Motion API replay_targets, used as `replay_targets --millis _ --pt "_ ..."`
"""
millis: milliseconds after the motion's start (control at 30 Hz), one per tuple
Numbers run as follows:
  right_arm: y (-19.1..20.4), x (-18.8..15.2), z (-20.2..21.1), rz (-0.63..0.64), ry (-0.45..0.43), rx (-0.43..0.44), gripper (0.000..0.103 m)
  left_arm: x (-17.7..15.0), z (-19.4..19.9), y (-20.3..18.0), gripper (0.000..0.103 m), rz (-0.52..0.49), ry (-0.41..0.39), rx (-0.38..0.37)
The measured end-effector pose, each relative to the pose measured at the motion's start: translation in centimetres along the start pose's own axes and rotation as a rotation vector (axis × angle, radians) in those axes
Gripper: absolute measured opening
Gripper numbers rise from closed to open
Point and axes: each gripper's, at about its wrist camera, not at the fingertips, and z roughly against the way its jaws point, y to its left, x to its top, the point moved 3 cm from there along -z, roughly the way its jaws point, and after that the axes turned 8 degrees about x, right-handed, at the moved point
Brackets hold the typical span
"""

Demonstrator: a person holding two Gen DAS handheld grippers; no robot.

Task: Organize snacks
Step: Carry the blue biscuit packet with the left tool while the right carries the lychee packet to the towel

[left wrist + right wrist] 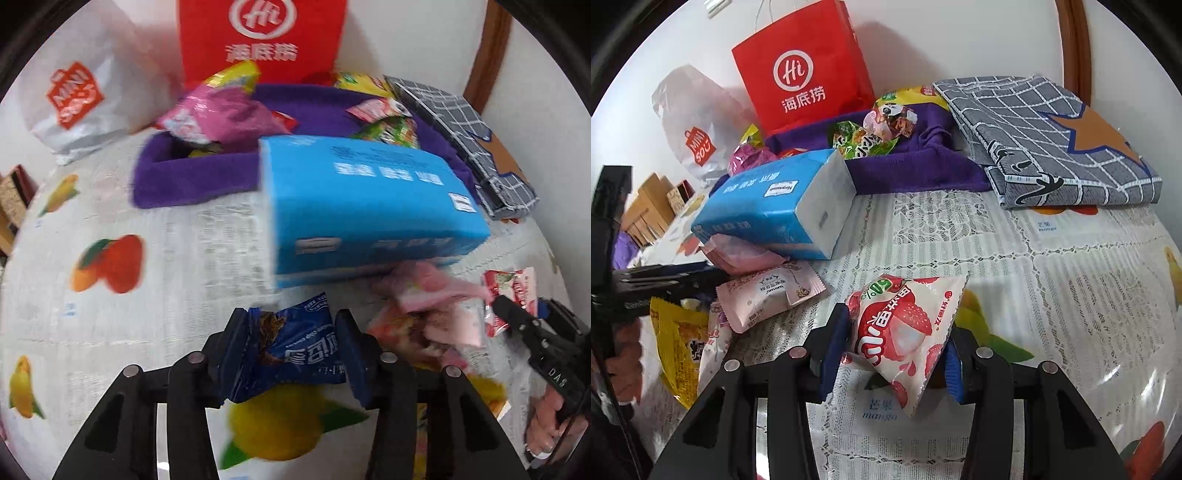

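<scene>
Left gripper (291, 350) is clamped on a dark blue cookie packet (291, 354), its lower edge hidden behind the fingers. Right gripper (892, 350) grasps a lychee-print snack pouch (905, 332). Beyond both, a blue tissue pack (369, 206) partly blocks the purple tray (192, 181) holding blurred snacks. Pink packets (768, 295) lie left of the right gripper, partly overlapped.

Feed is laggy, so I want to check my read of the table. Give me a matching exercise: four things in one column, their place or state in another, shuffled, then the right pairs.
Things:
1. dark blue cookie packet
2. lychee snack packet
3. blue tissue pack
4. green candy packet

Places or states:
A. lying in the purple tray
B. between the left gripper fingers
C. resting on pink packets, in front of the tray
D. between the right gripper fingers

Pairs: 1-B, 2-D, 3-C, 4-A
</scene>
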Motion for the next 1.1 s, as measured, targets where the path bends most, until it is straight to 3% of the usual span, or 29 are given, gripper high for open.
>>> replay_targets --millis 67,233,500,767,867,1100 --pt "0.5 0.2 -0.1 0.017 -0.004 -0.013 0.047 -0.4 0.2 1.2 0.045 0.004 -0.005 0.038" --pt "1.7 0.8 -1.4 0.036 0.011 0.006 0.047 -1.1 -0.2 3.1 0.05 0.027 -0.019 0.05" --pt "2.0 0.9 -1.9 0.045 0.018 -0.017 0.047 -1.7 -0.4 2.1 0.054 0.028 -0.119 0.098" --pt "1.7 0.8 -1.9 0.029 0.012 0.014 0.049 -1.8 -0.4 2.4 0.054 0.039 -0.12 0.092" --pt "1.7 0.8 -1.9 0.029 0.013 0.024 0.051 -1.8 -0.5 2.2 0.064 0.025 -0.114 0.069" --pt "1.5 0.8 -1.9 0.018 0.008 0.03 0.048 -1.7 -0.6 2.1 0.065 0.014 -0.115 0.082"
